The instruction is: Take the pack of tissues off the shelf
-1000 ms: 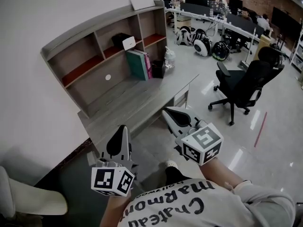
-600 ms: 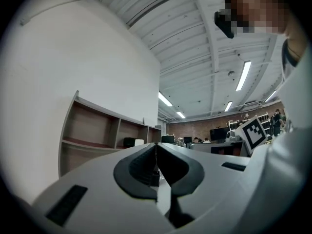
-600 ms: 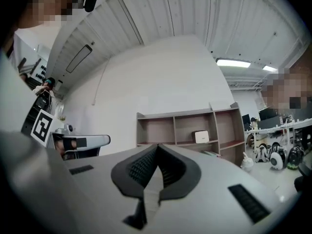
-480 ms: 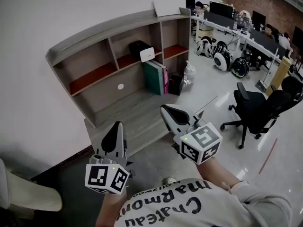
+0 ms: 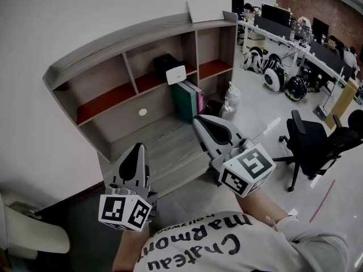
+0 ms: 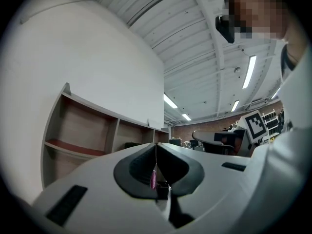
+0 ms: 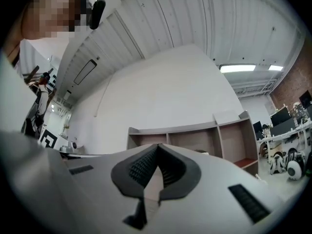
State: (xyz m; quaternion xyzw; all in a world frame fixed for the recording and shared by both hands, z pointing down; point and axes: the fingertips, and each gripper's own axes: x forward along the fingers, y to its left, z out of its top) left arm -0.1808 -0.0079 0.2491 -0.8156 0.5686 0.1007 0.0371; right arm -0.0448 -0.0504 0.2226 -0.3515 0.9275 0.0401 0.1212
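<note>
The shelf (image 5: 125, 38) stands against the wall at the back of the desk (image 5: 170, 146). Its open cubbies face you, so anything in them can be drawn straight out toward you. You hold both tools low over the desk's near part with their noses aimed up at the cubbies. The left gripper (image 5: 138, 149) sits below the long left cubby, and the right gripper (image 5: 201, 123) is just in front of the books (image 5: 186, 98). Both are well short of the upper cubbies.

The books stand upright on the desk, under the upper middle cubby. In that cubby sits a black box (image 5: 163, 63). The white pack (image 5: 176, 74), which I take for the tissues, leans at the cubby's front edge, so it looks easy to pinch from the front.

Neither claw touches anything; each is pressed together and empty. In the left gripper view the pads (image 6: 139, 167) meet at the tip, leaving only a hairline slit. In the right gripper view the ribbed pads (image 7: 141, 167) meet likewise. You'd need to spread one before reaching the pack, probably the right, which looks nearer.
</note>
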